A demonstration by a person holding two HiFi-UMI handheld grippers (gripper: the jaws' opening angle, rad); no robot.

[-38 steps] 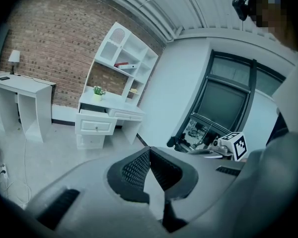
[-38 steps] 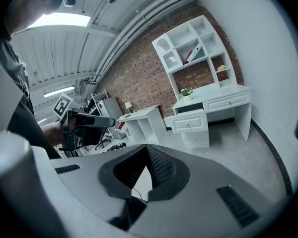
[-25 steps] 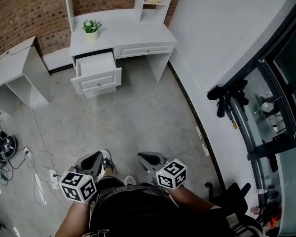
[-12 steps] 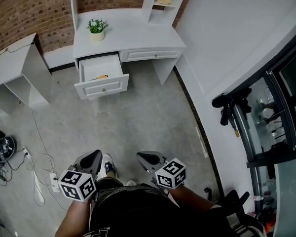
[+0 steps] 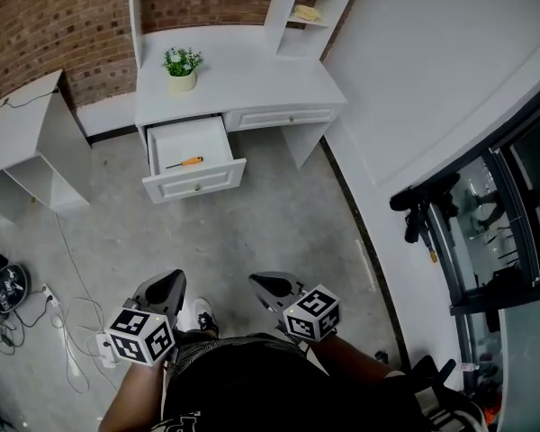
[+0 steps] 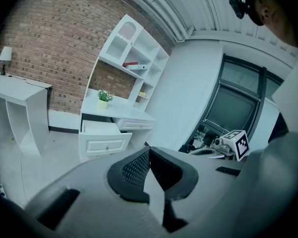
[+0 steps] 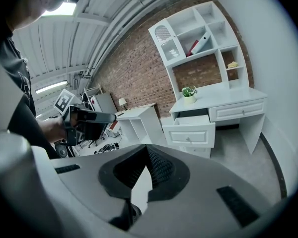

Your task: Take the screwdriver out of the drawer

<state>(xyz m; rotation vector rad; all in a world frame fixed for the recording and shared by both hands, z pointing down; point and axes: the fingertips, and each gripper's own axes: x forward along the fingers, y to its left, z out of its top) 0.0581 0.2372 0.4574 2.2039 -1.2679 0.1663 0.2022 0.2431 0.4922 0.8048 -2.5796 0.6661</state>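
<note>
Grey concrete floor [image 5: 279, 214] lies under the left gripper [image 5: 166, 288] and right gripper [image 5: 268, 288], each with jaws pressed together on nothing. Well ahead of them, the drawer [image 5: 196, 181] stands open with the screwdriver [image 5: 185, 162] inside, untouched. Approach, grasp and lift all remain. The screwdriver lies crosswise to their approach, orange handle rightward, tip leftward.

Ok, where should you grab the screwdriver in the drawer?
I'd grab the screwdriver by its thick orange handle, coming from above. It lies flat in the open drawer, whose walls block the sides; the thin shaft is probably harder to pinch.
</note>
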